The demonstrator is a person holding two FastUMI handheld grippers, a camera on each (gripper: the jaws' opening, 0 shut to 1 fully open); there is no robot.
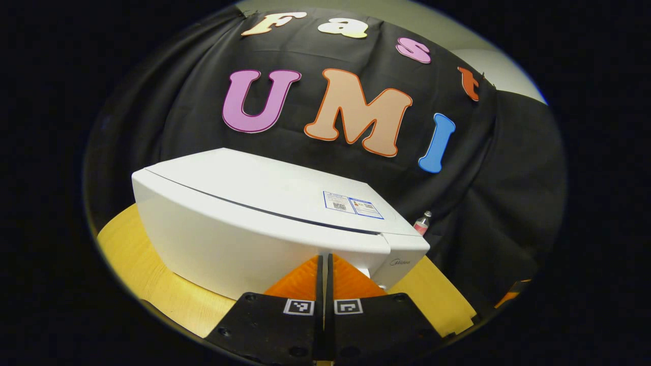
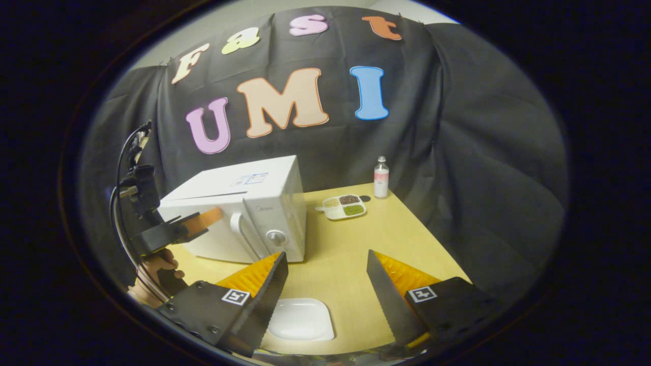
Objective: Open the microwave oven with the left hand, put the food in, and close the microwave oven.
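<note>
The white microwave (image 1: 244,223) stands close in front of my left gripper (image 1: 325,258), door closed; the fingers are shut together with nothing between them, tips near the door's right end. In the right gripper view the microwave (image 2: 244,203) sits at the table's left, its handle (image 2: 239,229) and knob (image 2: 276,238) facing me. The left gripper (image 2: 201,222), held by a hand (image 2: 157,269), hovers at the door front just left of the handle. A divided food tray (image 2: 346,206) lies behind on the right. My right gripper (image 2: 326,255) is open above the table.
A white square plate (image 2: 301,318) lies on the yellow table (image 2: 346,244) below my right fingers. A small bottle (image 2: 381,177) stands behind the food tray, also seen as the bottle (image 1: 422,222) past the microwave. Black cloth walls close the back and right.
</note>
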